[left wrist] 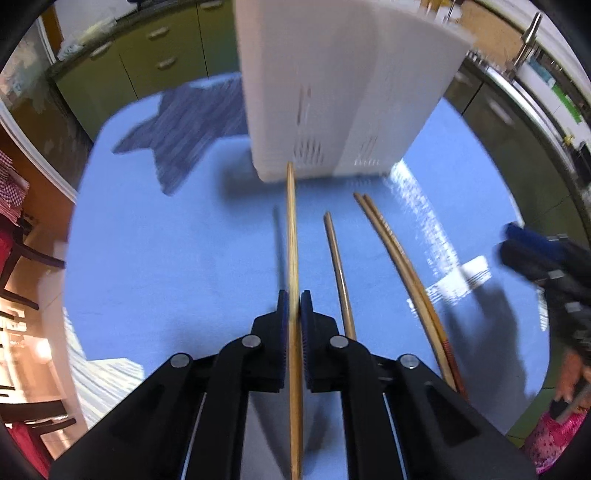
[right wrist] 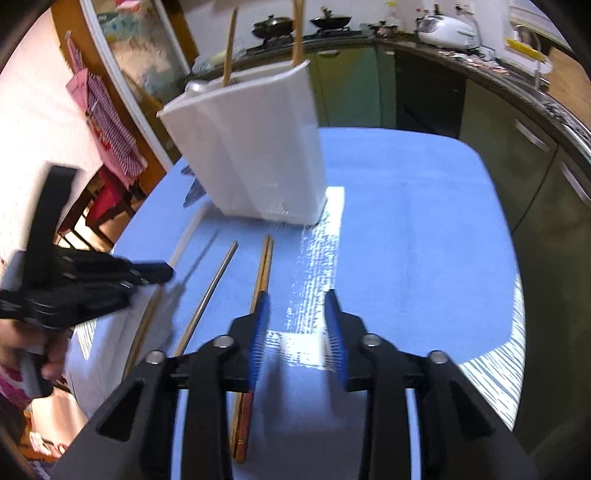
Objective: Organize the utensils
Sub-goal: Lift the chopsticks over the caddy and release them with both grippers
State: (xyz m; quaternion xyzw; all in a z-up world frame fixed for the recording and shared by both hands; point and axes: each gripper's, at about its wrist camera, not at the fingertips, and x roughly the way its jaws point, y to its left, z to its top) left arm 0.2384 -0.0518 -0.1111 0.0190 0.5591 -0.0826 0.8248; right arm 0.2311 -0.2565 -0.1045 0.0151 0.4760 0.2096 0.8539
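Chopsticks are the utensils: slim wooden sticks, light tan, tapering toward the holder (left wrist: 343, 92), a tall white plastic box with slotted vents near its base, standing on the blue table (left wrist: 166, 258). One chopstick (left wrist: 293, 258) is pinched between the closed pads of the left gripper (left wrist: 294, 314), its tip pointing at the holder's foot. A single stick (left wrist: 338, 269) and a touching pair (left wrist: 399, 266) with reddish patterned ends lie on the table just beside it. The right gripper (right wrist: 295, 325) hangs wide apart and empty, its left finger over the pair. Two sticks (right wrist: 297, 33) stand upright in the holder. No readable writing shows.
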